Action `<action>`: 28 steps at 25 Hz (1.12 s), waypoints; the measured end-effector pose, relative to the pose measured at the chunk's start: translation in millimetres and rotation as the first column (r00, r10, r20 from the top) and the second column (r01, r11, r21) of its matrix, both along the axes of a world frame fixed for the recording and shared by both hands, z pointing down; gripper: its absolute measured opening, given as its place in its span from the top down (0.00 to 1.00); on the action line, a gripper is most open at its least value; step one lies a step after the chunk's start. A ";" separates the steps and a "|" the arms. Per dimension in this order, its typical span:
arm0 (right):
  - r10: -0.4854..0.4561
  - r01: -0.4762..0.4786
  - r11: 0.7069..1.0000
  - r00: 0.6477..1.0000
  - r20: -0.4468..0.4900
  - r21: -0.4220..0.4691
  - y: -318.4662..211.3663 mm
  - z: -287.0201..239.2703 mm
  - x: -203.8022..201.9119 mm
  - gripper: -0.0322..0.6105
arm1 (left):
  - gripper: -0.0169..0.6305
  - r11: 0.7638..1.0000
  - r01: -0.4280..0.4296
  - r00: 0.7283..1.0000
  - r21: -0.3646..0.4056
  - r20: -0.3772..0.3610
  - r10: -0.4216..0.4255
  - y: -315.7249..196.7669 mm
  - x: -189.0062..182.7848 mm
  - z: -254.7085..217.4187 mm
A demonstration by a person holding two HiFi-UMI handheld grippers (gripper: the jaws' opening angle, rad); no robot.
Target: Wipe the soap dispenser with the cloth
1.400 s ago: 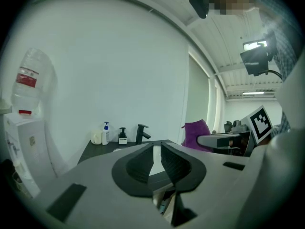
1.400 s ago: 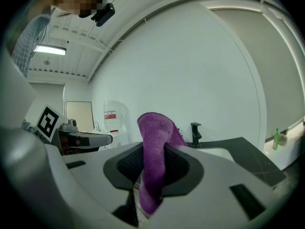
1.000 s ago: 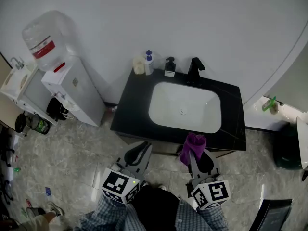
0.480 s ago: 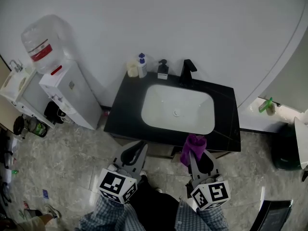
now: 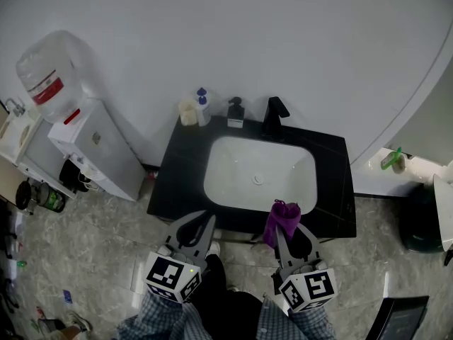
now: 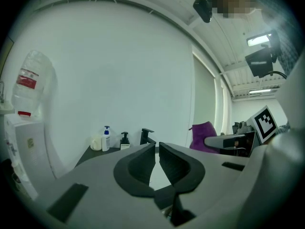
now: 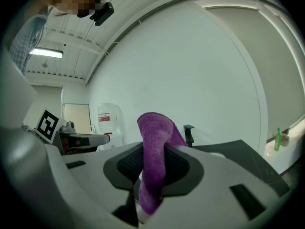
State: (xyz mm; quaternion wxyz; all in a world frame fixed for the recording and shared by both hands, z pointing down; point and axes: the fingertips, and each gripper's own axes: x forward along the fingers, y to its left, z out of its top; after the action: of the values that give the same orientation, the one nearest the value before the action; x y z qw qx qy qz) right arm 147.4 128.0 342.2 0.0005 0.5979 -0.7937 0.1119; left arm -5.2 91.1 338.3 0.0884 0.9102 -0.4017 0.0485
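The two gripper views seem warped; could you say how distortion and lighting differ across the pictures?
Left gripper view: fisheye bends the ceiling, dark corners, lamp glares. Right gripper view: same warp, cloth sharp. Head view: milder curve, even light, sink crisp.

A plain white wall (image 5: 283, 41) rises behind a black bench (image 5: 177, 172), which stands against it. A white basin (image 5: 230, 163) with rounded corners is set into the bench top. A black tap (image 5: 273, 113) stands at the basin's rear edge.

Left of the bench, apart from it, stands a white water cooler (image 5: 95, 154). It carries an inverted clear bottle (image 5: 46, 69) with a red label.

The floor (image 5: 99, 253) is grey marbled tile. Right of the bench, a white ledge (image 5: 417, 167) lies at the foot of a greyer wall section (image 5: 432, 112).

The ceiling (image 6: 224, 37) is white and ribbed, with a lit rectangular light panel (image 6: 259, 39).
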 end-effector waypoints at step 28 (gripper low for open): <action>0.109 -0.111 0.991 0.993 -0.035 -0.074 -323.9 31.8 -5.1 0.80 | 0.96 0.988 -0.125 0.992 -0.094 -0.008 0.125 -252.4 -24.5 31.7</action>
State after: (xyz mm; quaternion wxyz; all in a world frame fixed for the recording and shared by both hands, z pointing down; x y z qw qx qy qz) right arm 142.3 -195.9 374.0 0.0293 0.6419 -0.7547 0.1322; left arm -29.8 -161.4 370.1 0.1283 0.9284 -0.3411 0.0720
